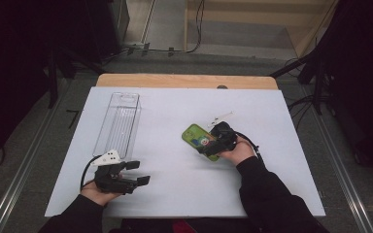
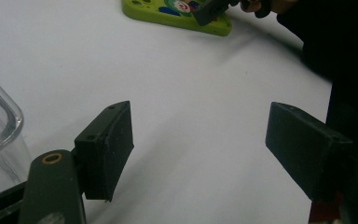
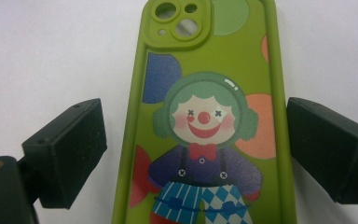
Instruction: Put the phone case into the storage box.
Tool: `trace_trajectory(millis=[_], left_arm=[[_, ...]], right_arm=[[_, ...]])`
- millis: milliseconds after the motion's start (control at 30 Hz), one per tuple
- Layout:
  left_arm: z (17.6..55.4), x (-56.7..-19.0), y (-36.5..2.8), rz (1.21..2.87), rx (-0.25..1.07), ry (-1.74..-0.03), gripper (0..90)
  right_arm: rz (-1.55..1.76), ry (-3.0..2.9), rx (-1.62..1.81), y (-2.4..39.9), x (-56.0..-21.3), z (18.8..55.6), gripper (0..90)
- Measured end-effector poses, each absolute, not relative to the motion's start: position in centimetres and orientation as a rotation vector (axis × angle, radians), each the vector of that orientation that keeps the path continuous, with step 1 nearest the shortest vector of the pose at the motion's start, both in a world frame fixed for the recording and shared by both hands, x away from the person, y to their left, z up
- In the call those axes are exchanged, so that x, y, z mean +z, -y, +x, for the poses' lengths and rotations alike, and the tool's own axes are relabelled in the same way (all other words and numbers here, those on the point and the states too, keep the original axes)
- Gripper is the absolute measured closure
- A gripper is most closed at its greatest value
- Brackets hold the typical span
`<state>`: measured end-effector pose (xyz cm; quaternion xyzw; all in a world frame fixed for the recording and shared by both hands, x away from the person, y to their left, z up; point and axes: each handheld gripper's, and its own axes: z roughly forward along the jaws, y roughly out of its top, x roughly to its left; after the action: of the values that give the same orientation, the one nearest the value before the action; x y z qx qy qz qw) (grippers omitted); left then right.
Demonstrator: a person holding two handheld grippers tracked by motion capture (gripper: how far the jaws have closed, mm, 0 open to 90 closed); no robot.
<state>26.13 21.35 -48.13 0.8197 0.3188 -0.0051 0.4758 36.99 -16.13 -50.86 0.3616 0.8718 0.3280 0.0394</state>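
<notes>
A: Right, where does the green phone case (image 3: pixel 205 121) lie from the right gripper (image 1: pixel 212 144)?

B: Directly under and between its jaws. In the right gripper view the case runs straight away from the tool, camera cut-out at the far end, the clown print facing up. Its long axis lines up with the gripper's reach, so the jaws straddle the two long edges.

A: Are they clamped on it?

B: No. They stand apart, one just outside each long edge, with a sliver of white table (image 1: pixel 175 184) showing on the left side. On the right the gap is too fine to tell, but I see no pressing.

A: And the left gripper (image 1: pixel 135 173)?

B: Well off, jaws apart with nothing between them. From its own view the case sits far ahead and slightly right, and the clear plastic bin (image 1: pixel 119 121) is just beside its left jaw.

A: So which hand is nearer?

B: The right, plainly. I'd judge the coming move is a squeeze across the case's width.
</notes>
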Motion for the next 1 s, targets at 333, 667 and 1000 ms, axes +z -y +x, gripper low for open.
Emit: trace_trajectory(millis=[333, 667, 1000], left_arm=[[26.1, -48.1, -21.3, 2.004, -0.010, -0.782, 24.2], [26.1, -48.1, -21.3, 2.003, -0.016, -0.782, 24.2], [26.1, -48.1, -21.3, 2.000, -0.025, -0.790, 24.3]], right_arm=[[0.998, -2.607, 0.888, 15.2, -51.3, 35.9, 8.8], [1.030, -2.570, 0.898, 15.3, -51.3, 35.7, 13.6], [1.022, -2.589, 0.913, 15.5, -51.2, 35.9, 14.3]])
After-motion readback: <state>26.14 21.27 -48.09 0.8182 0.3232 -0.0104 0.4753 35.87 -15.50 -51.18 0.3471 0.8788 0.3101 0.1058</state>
